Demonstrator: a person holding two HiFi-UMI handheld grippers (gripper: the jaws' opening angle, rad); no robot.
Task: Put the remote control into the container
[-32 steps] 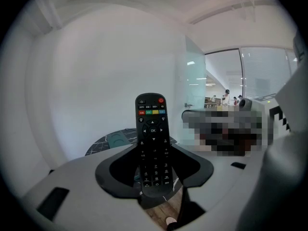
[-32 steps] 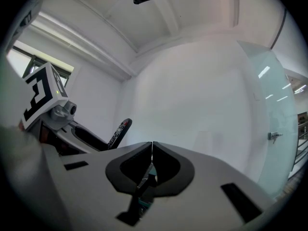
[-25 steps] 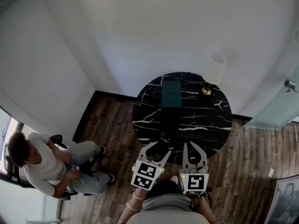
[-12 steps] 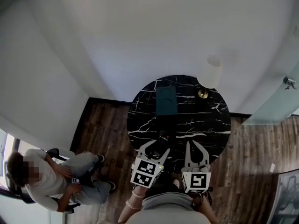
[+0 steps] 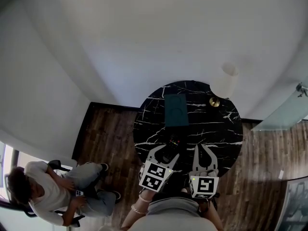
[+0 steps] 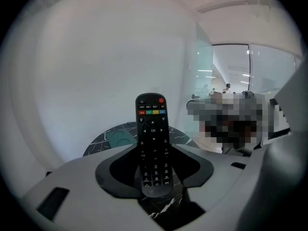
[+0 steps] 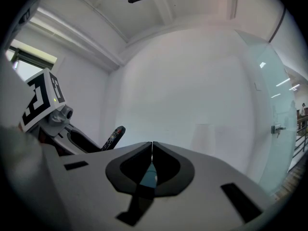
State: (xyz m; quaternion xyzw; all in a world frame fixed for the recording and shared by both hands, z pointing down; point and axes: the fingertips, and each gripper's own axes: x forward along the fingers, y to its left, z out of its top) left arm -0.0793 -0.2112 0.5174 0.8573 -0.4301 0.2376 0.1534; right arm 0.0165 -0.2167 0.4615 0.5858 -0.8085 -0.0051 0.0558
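A black remote control (image 5: 172,146) sticks out of my left gripper (image 5: 166,151), which is shut on its lower end over the near edge of the round black marble table (image 5: 219,131). In the left gripper view the remote control (image 6: 152,129) stands upright between the jaws of the left gripper (image 6: 153,176). The teal container (image 5: 176,109) lies flat at the table's far middle, and the same container (image 6: 119,138) shows beyond the remote. My right gripper (image 5: 200,147) hovers beside the left one, its jaws shut with nothing between them (image 7: 152,146). The right gripper view catches the remote control (image 7: 113,137).
A white lamp (image 5: 226,80) on a gold base (image 5: 214,102) stands at the table's far right. A person (image 5: 45,196) sits on a chair on the wood floor at the lower left. White walls close behind the table; a glass door (image 5: 284,112) is to the right.
The head view has shifted slightly. My left gripper still holds the remote and has edged a little forward over the table. The right gripper has kept its place beside it.
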